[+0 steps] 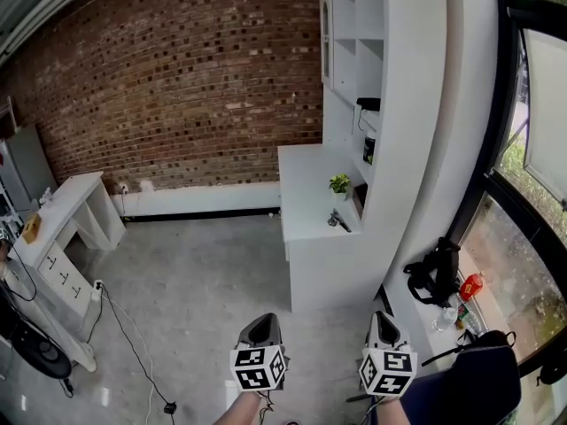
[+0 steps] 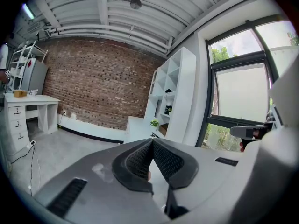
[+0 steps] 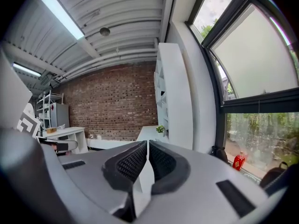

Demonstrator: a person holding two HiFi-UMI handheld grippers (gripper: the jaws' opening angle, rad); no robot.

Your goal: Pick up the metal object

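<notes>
A small dark metal object [image 1: 337,222] lies on the white counter [image 1: 306,193] beside a little potted plant [image 1: 339,183], well ahead of both grippers. In the left gripper view the metal object [image 2: 153,135] shows small, just over the jaw tips. My left gripper [image 1: 260,328] and right gripper [image 1: 383,319] hang side by side at the bottom of the head view, over the grey floor, far from the counter. The left gripper [image 2: 152,140] is shut with its pads meeting and nothing between them. My right gripper [image 3: 147,143] is shut and empty too.
A tall white shelving unit [image 1: 363,78] rises behind the counter. A white desk [image 1: 66,211] stands at the left, with cables [image 1: 133,343] on the floor. A black bag [image 1: 436,273] and a red bottle [image 1: 470,285] sit on the window ledge at right.
</notes>
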